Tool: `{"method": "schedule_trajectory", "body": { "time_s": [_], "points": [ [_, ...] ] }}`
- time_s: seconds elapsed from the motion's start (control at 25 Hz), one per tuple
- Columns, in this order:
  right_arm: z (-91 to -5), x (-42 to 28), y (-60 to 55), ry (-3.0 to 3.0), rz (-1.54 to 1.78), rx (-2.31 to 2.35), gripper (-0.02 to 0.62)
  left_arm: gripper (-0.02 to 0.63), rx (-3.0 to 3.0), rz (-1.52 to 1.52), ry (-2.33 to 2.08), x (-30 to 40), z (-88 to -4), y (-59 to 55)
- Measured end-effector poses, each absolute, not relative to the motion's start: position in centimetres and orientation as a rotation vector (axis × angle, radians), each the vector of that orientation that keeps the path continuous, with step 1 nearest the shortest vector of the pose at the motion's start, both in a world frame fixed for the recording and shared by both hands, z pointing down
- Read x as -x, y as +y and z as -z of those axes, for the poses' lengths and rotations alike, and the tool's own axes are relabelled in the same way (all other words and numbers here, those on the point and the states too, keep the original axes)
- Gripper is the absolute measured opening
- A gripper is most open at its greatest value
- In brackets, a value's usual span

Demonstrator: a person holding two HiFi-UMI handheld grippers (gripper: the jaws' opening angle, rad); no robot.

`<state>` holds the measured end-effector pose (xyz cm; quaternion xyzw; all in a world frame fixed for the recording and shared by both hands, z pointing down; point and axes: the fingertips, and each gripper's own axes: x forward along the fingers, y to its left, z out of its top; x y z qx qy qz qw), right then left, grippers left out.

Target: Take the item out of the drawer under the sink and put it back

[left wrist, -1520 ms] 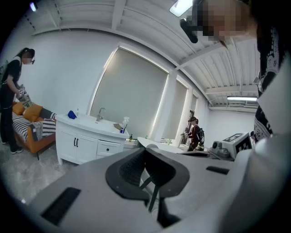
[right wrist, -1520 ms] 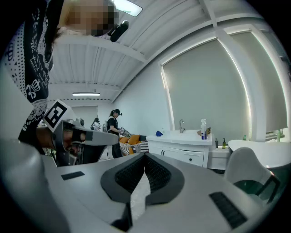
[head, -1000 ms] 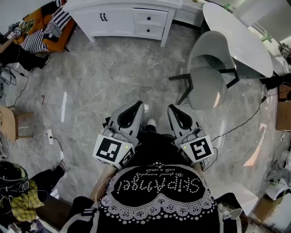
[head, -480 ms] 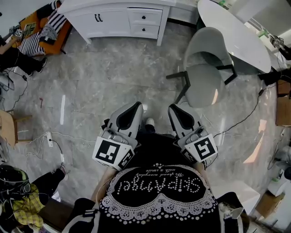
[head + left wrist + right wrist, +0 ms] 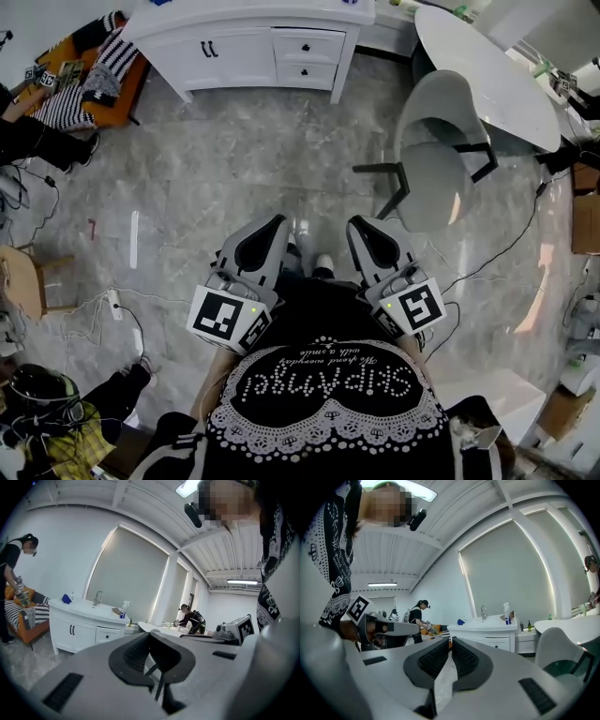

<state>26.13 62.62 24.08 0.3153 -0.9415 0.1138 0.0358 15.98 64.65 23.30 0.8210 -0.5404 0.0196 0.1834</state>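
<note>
Our left gripper (image 5: 278,223) has its fingers (image 5: 135,653) pressed together on nothing; the right gripper (image 5: 355,225) has its fingers (image 5: 436,660) closed and empty too. Both point toward 12 o'clock over the grey marble floor (image 5: 234,159). At 12 o'clock, well apart from them, stands the white sink cabinet (image 5: 234,49). Its two small drawers (image 5: 307,44) with dark knobs are closed, hiding any contents.

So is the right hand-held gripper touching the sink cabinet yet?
Apart. The head view shows a wide stretch of marble floor between the right hand-held gripper and the white sink cabinet; its jaws are shut with nothing between them.
</note>
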Motion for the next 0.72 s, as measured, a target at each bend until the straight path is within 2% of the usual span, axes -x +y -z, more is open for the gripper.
{"method": "schedule_trajectory", "body": {
  "time_s": [0.28,0.72],
  "points": [
    [-23.4,-21.0,60.3,-2.889,-0.351,-1.035,0.02,0.005,-2.341,-0.08,-1.481,-10.7,-23.1,62.1],
    [-23.9,-18.9,60.1,-2.847,-0.351,-1.104,0.02,0.005,-2.32,0.02,-1.524,-7.5,-22.4,60.9]
  ]
}}
